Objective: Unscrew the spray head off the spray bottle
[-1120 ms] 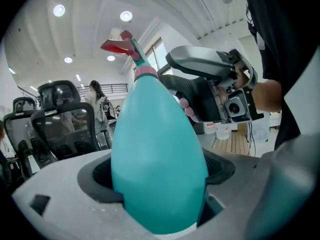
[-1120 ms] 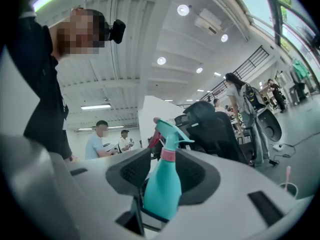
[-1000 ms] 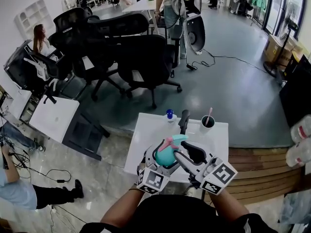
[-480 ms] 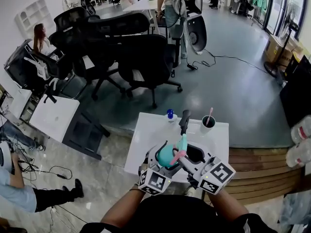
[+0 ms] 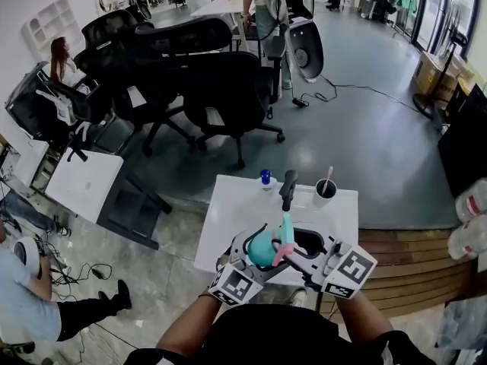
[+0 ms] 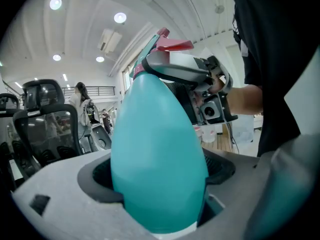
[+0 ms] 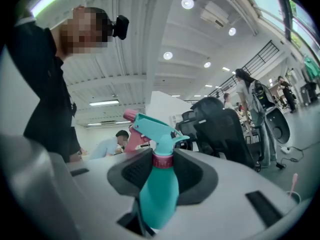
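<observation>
Two tools on one thing; you hold the spray bottle [image 5: 262, 251] clear of the white table [image 5: 228, 204], which lies beyond both sets of tips.

Your left gripper [image 5: 253, 243] has its jaws set wide round the teal body, with the pads pressing its flanks; the belly fills the gap, the base end is nearest that tool's camera, and the neck runs away along the jaws.

Your right gripper [image 5: 284, 245] comes in from the other side with its jaws narrower; they have just been closing; the pink collar [image 7: 162, 160] sits between the black pads and touches both; the spray head [image 7: 155, 129] rises just past them.

Long axis: from the left tool's pads, through the right tool's pads, and out beyond both; in the right gripper view it stands near upright, slightly tilted; the head end is the far end from each camera.

The nozzle points sideways off that axis, toward the left jaw's side in the right gripper view and back toward your torso; the pink trigger [image 7: 134, 141] hangs beneath it.
</observation>
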